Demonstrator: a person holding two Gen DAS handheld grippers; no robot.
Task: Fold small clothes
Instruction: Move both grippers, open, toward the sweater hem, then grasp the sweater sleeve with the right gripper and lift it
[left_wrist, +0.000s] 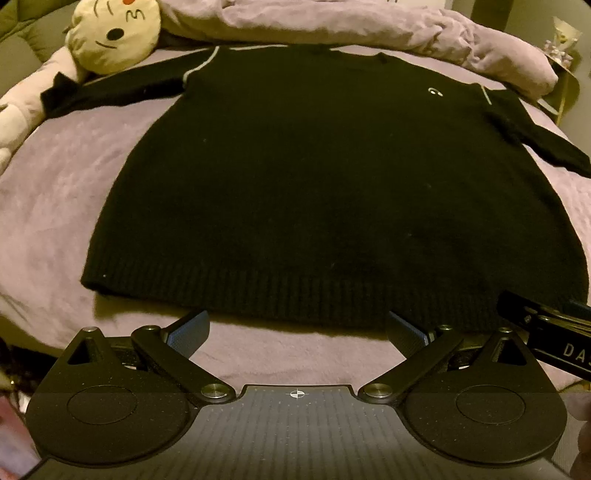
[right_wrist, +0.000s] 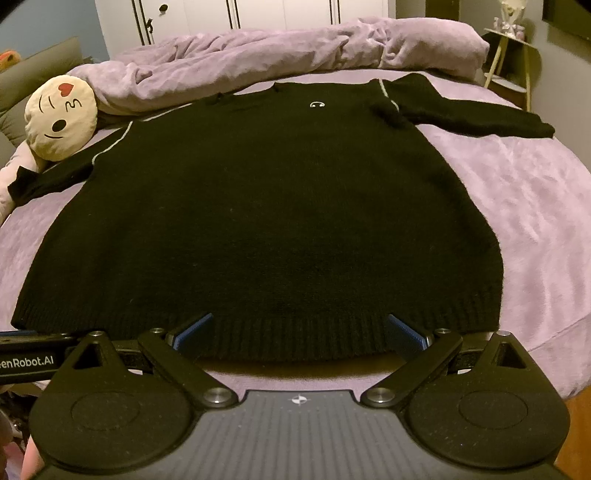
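A black knit sweater (left_wrist: 314, 184) lies flat on a lilac bed, front up, both sleeves spread out to the sides, ribbed hem nearest me. It fills the middle of the right wrist view too, as the same sweater (right_wrist: 266, 206) with a small white logo on the chest. My left gripper (left_wrist: 297, 326) is open just short of the hem, with nothing between its blue pads. My right gripper (right_wrist: 299, 328) is open as well, its fingers (right_wrist: 194, 328) standing over the ribbed hem edge. The right gripper's body (left_wrist: 554, 343) shows at the left view's right edge.
A cream plush pillow with a face (left_wrist: 114, 33) lies at the back left, touching the left sleeve. A crumpled lilac blanket (right_wrist: 280, 48) runs along the far side of the bed. A small side table (right_wrist: 513, 62) stands at the back right, white cupboards behind.
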